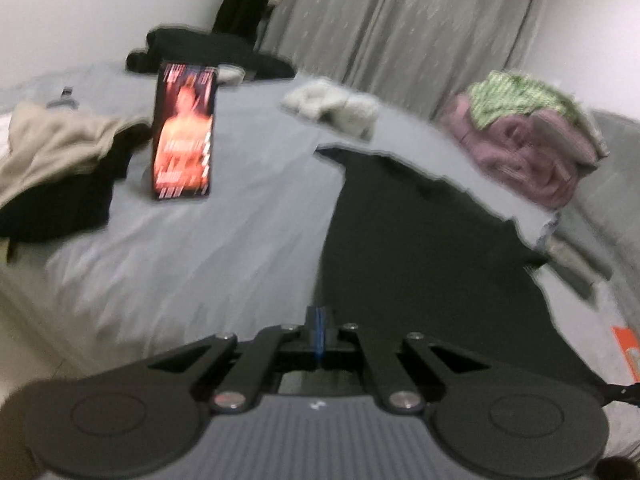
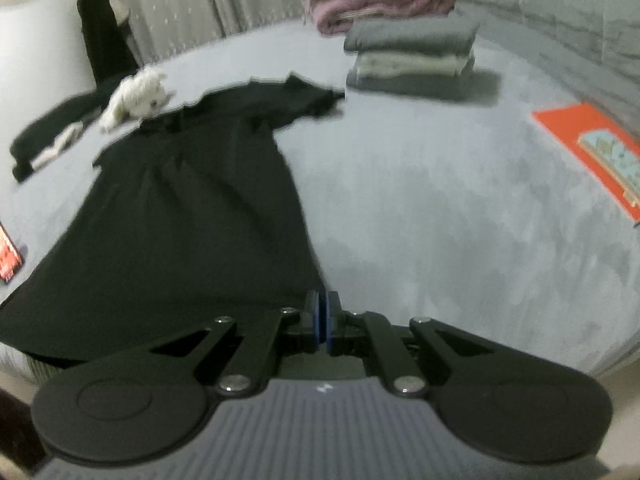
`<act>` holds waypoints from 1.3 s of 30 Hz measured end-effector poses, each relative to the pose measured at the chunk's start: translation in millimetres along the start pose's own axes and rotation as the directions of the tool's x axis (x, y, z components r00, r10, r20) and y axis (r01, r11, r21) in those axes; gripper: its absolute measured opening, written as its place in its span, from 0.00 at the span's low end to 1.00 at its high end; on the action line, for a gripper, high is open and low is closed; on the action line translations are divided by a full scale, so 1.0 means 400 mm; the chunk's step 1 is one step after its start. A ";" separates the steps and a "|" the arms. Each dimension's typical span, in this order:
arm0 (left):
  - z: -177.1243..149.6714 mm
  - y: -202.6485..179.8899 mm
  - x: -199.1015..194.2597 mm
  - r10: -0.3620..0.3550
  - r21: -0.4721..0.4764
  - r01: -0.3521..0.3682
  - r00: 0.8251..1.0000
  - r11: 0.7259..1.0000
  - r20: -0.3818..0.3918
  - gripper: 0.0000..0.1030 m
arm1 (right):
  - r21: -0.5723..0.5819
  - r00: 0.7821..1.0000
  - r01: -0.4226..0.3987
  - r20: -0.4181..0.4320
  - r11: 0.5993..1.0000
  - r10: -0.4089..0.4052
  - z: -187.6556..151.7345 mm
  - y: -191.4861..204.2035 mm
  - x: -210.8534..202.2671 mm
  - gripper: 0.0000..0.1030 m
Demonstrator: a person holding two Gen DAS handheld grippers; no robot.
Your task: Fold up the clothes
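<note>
Right at the lens, the right gripper (image 2: 323, 322) has its blue pads pressed together at the near right hem corner of the black shirt (image 2: 192, 208); whether any cloth is pinched between them is hard to tell in this blur. Over on the other side, the left gripper (image 1: 319, 332) is closed up too, sitting at the near left hem edge, same doubt about a bite.

The shirt lies spread flat on the grey bed (image 2: 440, 208), hem towards the person, sleeves and collar at the far end, so its long axis runs straight away from both grippers. Each arm owns one hem corner, neither nearer than the other.

A folded stack (image 2: 412, 60) sits beyond the right sleeve, well apart. Spread like this, it could be awaiting its fold or just laid out; any fold would run along that axis.
</note>
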State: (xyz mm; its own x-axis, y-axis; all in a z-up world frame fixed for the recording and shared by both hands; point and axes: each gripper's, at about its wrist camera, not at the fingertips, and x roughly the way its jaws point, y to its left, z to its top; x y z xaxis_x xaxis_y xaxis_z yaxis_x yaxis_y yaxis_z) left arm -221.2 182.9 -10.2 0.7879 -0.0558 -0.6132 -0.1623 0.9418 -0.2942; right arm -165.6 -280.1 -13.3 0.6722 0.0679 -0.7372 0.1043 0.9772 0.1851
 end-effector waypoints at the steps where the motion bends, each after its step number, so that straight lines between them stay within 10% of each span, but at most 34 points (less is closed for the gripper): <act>1: -0.008 0.007 0.012 0.006 -0.001 -0.006 1.000 1.000 -0.021 0.00 | -0.003 1.000 0.000 -0.017 1.000 0.000 -0.007 0.002 0.008 0.03; 14: -0.044 0.075 0.089 -0.011 -0.031 0.005 0.986 0.999 -0.169 0.01 | 0.019 0.995 0.003 -0.101 1.000 -0.001 -0.035 -0.002 0.039 0.08; 19: -0.009 0.071 0.088 -0.044 -0.017 0.042 0.987 0.999 -0.156 0.41 | 0.047 0.998 -0.018 -0.062 0.999 0.021 -0.015 -0.012 0.023 0.35; 39: 0.259 -0.038 0.308 -0.150 -0.015 0.150 0.975 0.989 -0.162 0.42 | -0.037 0.995 -0.091 -0.045 0.995 0.089 0.197 0.234 0.142 0.36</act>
State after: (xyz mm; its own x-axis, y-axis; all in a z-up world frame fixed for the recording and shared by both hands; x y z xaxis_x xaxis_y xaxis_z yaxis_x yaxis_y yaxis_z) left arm -60.1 196.0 -5.5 0.6970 -0.2496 -0.6722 -0.0509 0.9179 -0.3936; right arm -59.9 -200.9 13.6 0.6448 0.1636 -0.7466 0.0161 0.9737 0.2273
